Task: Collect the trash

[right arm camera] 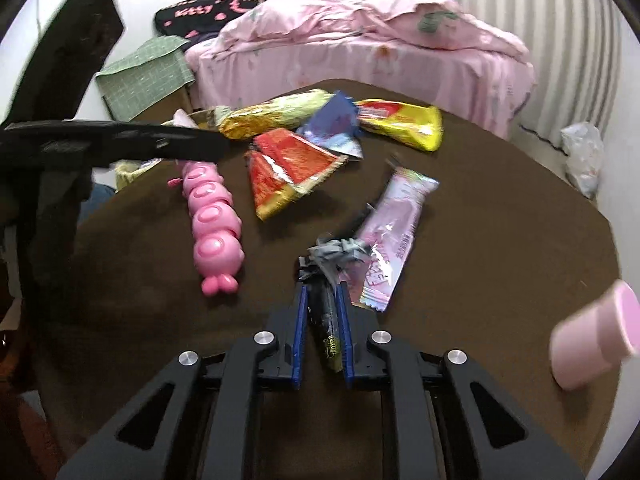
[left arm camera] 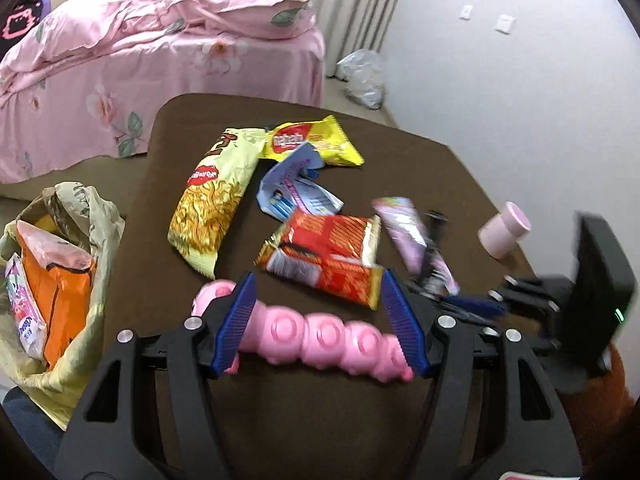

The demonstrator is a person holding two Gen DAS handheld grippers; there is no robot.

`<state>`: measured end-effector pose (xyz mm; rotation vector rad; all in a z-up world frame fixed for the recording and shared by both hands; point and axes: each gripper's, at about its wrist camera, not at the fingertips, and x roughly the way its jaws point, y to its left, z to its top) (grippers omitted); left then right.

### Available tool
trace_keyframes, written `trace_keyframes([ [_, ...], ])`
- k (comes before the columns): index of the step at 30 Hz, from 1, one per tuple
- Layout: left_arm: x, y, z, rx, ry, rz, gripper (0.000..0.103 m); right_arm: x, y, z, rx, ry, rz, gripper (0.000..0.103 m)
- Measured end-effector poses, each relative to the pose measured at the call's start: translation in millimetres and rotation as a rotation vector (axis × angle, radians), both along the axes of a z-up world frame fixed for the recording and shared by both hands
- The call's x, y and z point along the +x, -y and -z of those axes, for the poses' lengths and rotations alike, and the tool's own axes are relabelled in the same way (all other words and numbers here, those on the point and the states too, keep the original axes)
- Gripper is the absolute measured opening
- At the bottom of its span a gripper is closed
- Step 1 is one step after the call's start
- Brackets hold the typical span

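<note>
**Thin grip on a dark wrapper, with a toy sitting between the other jaws**

Left wrist view: the left gripper (left arm camera: 318, 320) stands with its jaws apart and nothing clamped, hovering near the front edge of the brown desk (left arm camera: 400, 144). Between its blue pads lies the pink toy caterpillar (left arm camera: 320, 336), which does not look like trash; closing here would likely pick up the wrong thing. Just beyond the fingertips is the red snack wrapper (left arm camera: 332, 256), with the pale noodle-print bag (left arm camera: 212, 200), the yellow wrapper (left arm camera: 312, 140) and the light blue wrapper (left arm camera: 296, 188) further toward the far edge. Off the desk's left edge hangs the open trash bag (left arm camera: 60, 272), already holding an orange packet. Its mouth is slack and folded, so a wrapper dropped short could slide down outside it.

Right wrist view: the right gripper (right arm camera: 322, 324) has its jaws drawn together, clamped on a narrow dark wrapper (right arm camera: 326, 328) whose crumpled grey end pokes out past the fingertips. The pink-and-white wrapper (right arm camera: 396, 232) lies touching or overlapping that crumpled end; lifting may drag it along and drop it partway, possibly off the desk. The grip is on a thin, slippery film, so it could slide free in a quick swing. A pink cup (right arm camera: 596, 340) lies tipped near the right edge, and a careless sweep could knock it off. The carry to the bag crosses the other gripper's space, so a collision is possible.
</note>
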<state>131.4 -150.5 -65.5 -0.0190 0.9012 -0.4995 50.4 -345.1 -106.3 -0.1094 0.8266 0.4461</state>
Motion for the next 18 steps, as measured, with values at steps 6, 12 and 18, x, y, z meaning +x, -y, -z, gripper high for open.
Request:
trace_keyframes([
  [6,32.6,32.8,17.0,0.024,-0.048,0.022,0.061,-27.9,33.4,7.6,0.070,-0.054,0.114,0.014],
  [12,23.4,63.2,27.7,0.063,-0.026,0.184,0.061,-47.0,37.3,9.8,0.098,-0.062,0.109,0.014],
  [18,-9.6,53.8,33.7,0.140,0.016,0.253,0.061,-48.4,33.2,11.1,0.104,-0.058,0.110,0.031],
])
